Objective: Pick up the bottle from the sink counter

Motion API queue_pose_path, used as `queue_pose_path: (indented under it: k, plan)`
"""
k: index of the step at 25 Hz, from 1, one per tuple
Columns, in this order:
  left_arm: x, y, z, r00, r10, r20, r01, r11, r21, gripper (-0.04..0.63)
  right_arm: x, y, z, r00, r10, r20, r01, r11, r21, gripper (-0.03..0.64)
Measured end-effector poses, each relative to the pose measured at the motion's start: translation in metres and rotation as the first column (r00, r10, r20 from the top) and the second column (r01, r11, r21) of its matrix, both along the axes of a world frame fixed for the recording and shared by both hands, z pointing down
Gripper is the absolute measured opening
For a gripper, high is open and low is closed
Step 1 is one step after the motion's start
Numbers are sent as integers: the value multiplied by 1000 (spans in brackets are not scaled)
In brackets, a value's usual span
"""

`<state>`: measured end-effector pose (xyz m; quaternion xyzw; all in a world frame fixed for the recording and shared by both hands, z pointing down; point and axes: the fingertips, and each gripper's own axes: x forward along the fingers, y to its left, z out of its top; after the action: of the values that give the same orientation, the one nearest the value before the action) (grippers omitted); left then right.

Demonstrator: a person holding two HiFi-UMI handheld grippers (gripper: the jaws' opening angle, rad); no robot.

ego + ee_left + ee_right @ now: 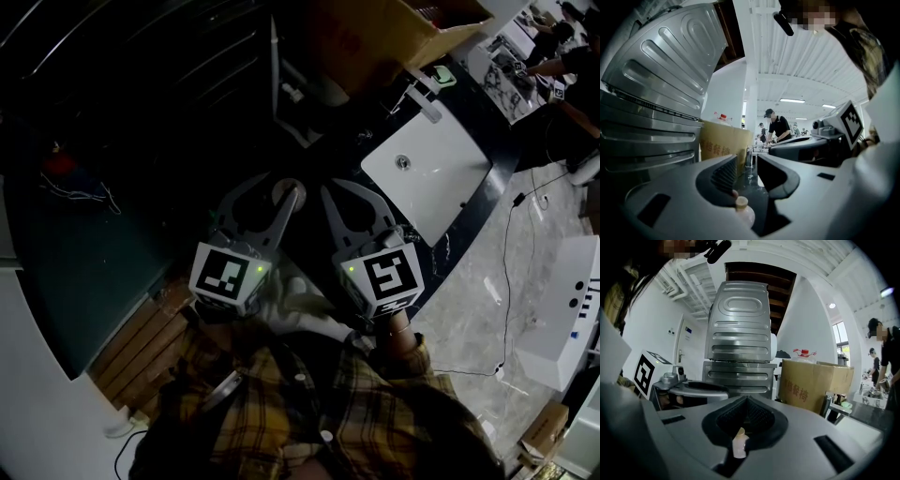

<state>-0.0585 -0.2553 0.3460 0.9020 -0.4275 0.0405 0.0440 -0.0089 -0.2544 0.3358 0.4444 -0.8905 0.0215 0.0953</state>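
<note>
Between left gripper point(747, 164) jaws, its own view shows the bottle point(742, 210).

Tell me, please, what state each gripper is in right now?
Left gripper: open, jaws apart; a bottle sits low between them.
Right gripper: jaws shut at the tips; a bottle shows in the hollow behind them, grip unclear.

There's a big cardboard box point(815, 383) sitting just right of a tall ribbed stainless steel unit point(738, 333), and a red-capped jug point(805, 354) pokes up at its top edge. Way back in the room a person in a black cap point(777, 125) is standing. A thin black cable point(511, 281) snakes across the pale floor point(469, 314).
</note>
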Motion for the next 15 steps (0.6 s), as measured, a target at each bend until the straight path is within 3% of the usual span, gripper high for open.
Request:
queue_pose_path:
  k: [15]
  plan:
    - [16, -13, 62, 993, 51, 107, -44, 997, -67, 221, 13, -1, 5, 1000, 21, 22, -20, 1000, -16, 15]
